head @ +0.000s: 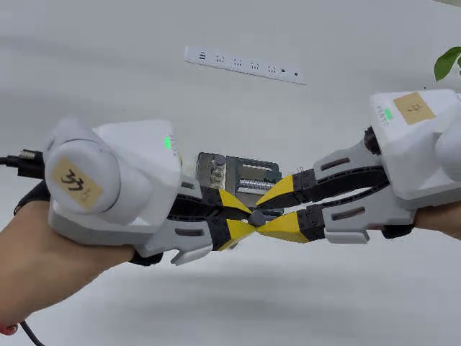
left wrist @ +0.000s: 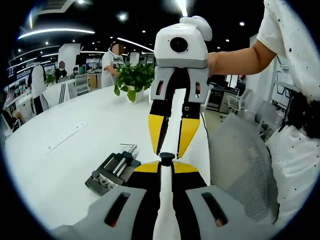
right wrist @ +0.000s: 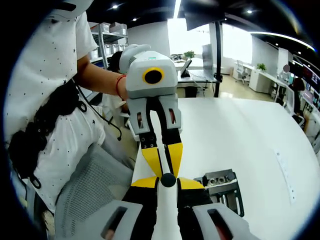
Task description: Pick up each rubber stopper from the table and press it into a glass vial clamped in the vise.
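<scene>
Table [head: 108, 72] backdrop:
Power strip [head: 243, 65] lies at twelve o'clock, green leaves [head: 448, 63] peek in at two.

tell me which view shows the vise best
Left gripper view: the whole vise lies unobstructed on the table. The head view has fingers covering its front; the right gripper view hides one corner.

White dotted shirt [right wrist: 50, 60], red wristband [right wrist: 120, 86], black cable [head: 13, 161]

The vise [head: 245, 173] sits half hidden behind left tongs [head: 246, 216] and right tongs [head: 266, 216]; which pair grips the stopper [head: 256, 217] is unclear.
</scene>
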The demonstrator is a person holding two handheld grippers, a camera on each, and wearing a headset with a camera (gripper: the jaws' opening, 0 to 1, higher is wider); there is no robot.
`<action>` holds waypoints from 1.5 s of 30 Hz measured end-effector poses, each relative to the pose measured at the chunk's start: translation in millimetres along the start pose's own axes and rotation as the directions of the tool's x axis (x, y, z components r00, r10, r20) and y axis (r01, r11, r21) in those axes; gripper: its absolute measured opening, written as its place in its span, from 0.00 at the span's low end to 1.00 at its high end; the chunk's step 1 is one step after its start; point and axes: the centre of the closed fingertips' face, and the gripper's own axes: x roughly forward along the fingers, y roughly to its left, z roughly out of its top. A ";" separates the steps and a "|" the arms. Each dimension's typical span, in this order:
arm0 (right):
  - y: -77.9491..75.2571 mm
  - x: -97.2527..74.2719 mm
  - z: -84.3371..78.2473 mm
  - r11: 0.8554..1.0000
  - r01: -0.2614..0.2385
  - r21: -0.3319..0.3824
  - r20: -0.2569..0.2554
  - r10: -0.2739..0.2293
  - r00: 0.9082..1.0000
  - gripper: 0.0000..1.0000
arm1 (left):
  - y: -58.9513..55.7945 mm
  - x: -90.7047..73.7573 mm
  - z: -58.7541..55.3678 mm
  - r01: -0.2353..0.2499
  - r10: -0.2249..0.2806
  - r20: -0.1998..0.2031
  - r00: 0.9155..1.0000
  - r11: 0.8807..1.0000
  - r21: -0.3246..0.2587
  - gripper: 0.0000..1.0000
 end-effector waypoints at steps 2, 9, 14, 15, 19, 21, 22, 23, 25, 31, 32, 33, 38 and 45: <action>-0.4 -0.2 -0.4 1.000 0.000 0.000 0.000 0.000 1.000 0.09 | -0.5 0.1 0.0 0.001 -0.001 -0.002 1.000 1.000 0.001 0.04; 0.5 0.1 -0.8 1.000 -0.003 -0.007 -0.004 0.003 1.000 0.08 | -2.2 0.0 -0.8 0.006 -0.006 -0.008 1.000 1.000 0.004 0.04; 1.5 0.6 -1.0 1.000 -0.007 -0.018 -0.010 0.006 1.000 0.07 | -2.6 -0.2 -2.2 0.009 -0.008 -0.018 1.000 1.000 0.010 0.04; 1.8 0.7 -1.1 1.000 -0.007 -0.022 -0.013 0.007 1.000 0.07 | -2.9 -0.2 -2.2 0.010 -0.009 -0.020 1.000 1.000 0.009 0.04; 2.9 1.1 -2.5 1.000 -0.015 -0.021 -0.027 0.014 1.000 0.07 | -5.2 0.5 -2.7 0.016 -0.015 -0.035 0.999 1.000 0.026 0.04; 3.3 1.8 -3.9 1.000 -0.017 -0.024 -0.034 0.016 0.999 0.07 | -5.4 1.0 -4.2 0.019 -0.018 -0.044 0.999 0.999 0.032 0.04; 3.9 2.4 -4.8 0.999 -0.018 -0.031 -0.039 0.017 0.999 0.07 | -6.0 1.5 -5.2 0.022 -0.019 -0.052 0.998 0.999 0.041 0.04; 4.5 2.8 -5.3 0.999 -0.018 -0.035 -0.043 0.017 0.999 0.07 | -6.2 1.7 -5.7 0.023 -0.020 -0.058 0.998 0.999 0.046 0.04; 5.5 3.4 -5.5 0.999 -0.018 -0.039 -0.050 0.016 0.999 0.06 | -6.6 2.2 -6.5 0.025 -0.022 -0.066 0.998 0.998 0.055 0.04; 4.5 3.5 -4.4 0.999 -0.009 -0.040 -0.052 0.007 0.999 0.06 | -4.2 2.0 -6.5 0.019 -0.016 -0.055 0.998 0.999 0.051 0.04; 4.3 3.4 -3.9 0.999 -0.008 -0.038 -0.050 0.006 0.999 0.06 | -3.6 1.7 -6.3 0.017 -0.014 -0.051 0.999 0.999 0.048 0.04; 3.5 3.5 -3.9 0.999 -0.007 -0.038 -0.049 0.005 0.999 0.06 | -3.3 1.5 -6.3 0.016 -0.013 -0.049 0.999 0.999 0.046 0.04; 2.2 5.3 -3.9 0.999 -0.005 -0.034 -0.053 0.004 0.999 0.06 | -1.4 0.8 -8.0 0.011 -0.009 -0.034 0.999 0.999 0.053 0.04; 0.8 8.6 -2.0 1.000 -0.011 -0.029 -0.062 0.009 0.998 0.06 | 2.2 -2.3 -10.1 -0.002 0.003 -0.006 1.000 0.999 0.045 0.04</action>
